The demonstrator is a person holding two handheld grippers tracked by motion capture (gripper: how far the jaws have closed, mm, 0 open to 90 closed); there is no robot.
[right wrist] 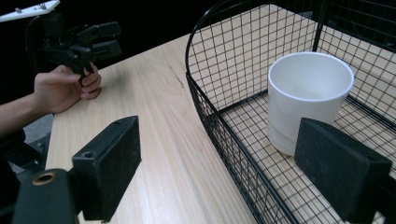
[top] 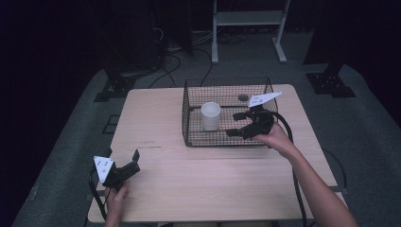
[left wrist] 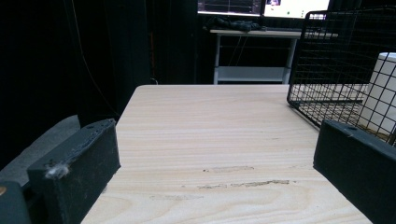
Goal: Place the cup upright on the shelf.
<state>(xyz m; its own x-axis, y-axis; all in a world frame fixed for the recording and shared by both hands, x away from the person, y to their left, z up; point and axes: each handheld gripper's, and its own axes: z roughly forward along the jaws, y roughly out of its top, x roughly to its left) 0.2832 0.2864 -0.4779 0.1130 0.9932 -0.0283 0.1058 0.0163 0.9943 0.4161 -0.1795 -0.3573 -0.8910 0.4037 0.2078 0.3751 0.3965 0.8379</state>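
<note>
High view shows a pale wood-grain desk [top: 208, 179] carrying a black wire-mesh basket [top: 189, 127], rectangular with rounded corners, and inside it a smooth white cylindrical cup [top: 210, 116] standing upright, with a small dark round object [top: 243, 97] near the far wall. The right claw [top: 239, 124] hangs wide open over the basket's near right part, the cup just beside its jaws. The left claw [top: 124, 158], also open and empty, rests near the desk's front left corner, well apart from the basket.

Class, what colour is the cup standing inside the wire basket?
White; the round cup shows best in the right gripper view.
</note>
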